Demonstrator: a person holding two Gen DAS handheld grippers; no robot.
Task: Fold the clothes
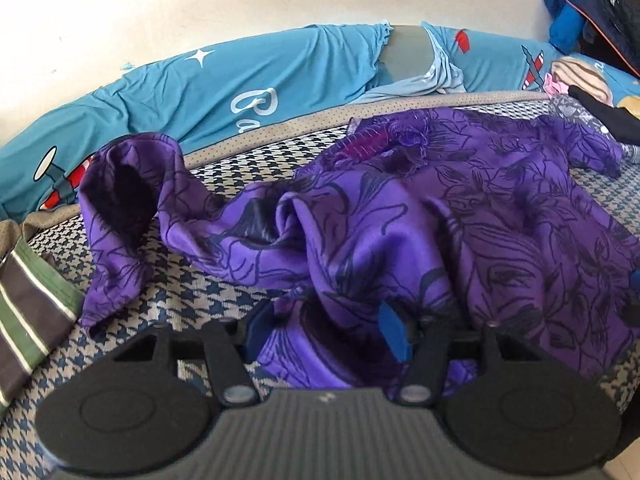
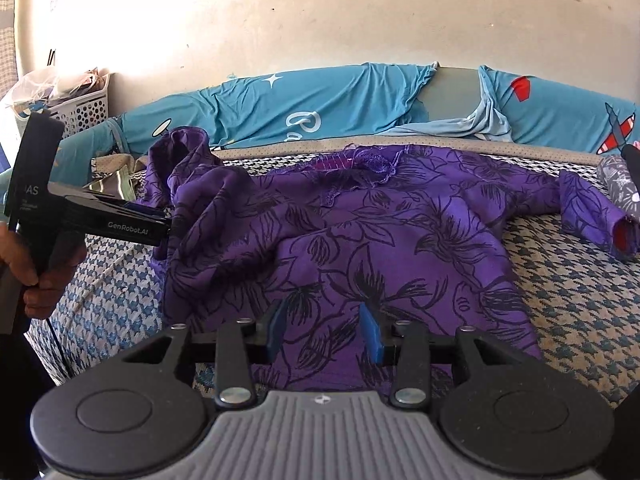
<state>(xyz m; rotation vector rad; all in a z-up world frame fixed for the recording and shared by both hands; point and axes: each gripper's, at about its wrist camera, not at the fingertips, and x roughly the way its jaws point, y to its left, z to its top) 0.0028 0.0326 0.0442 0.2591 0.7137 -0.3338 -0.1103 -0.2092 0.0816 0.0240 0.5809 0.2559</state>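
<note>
Nearest in the right wrist view, the right hand-held gripper [image 2: 326, 332] hangs over the hem end of the purple top [image 2: 360, 240], its blue pads part open with flat cloth showing in the gap; they do not seem to press on anything, so it holds nothing. In the left wrist view, the left hand-held gripper [image 1: 326, 330] stands about half open with a raised fold of the same purple top [image 1: 400, 220] lying between its pads. Whether the pads actually pinch that fold cannot be told.

The top lies spread on the houndstooth bed cover [image 2: 580, 280], hem towards both grippers and neckline towards the far edge, so its long axis runs straight away from the right gripper. One sleeve [image 2: 596, 216] reaches out flat to the right; the other sleeve [image 1: 128, 208] is bunched and stands up on the left side, just beside the left gripper, which is plainly the nearer one to it. Any fold of that side would, I judge, fall to the left hand.

Further off, a striped garment [image 1: 28, 312] lies at the bed's left edge, and a blue printed bolster [image 2: 320, 108] runs along the wall [image 2: 320, 20].
</note>
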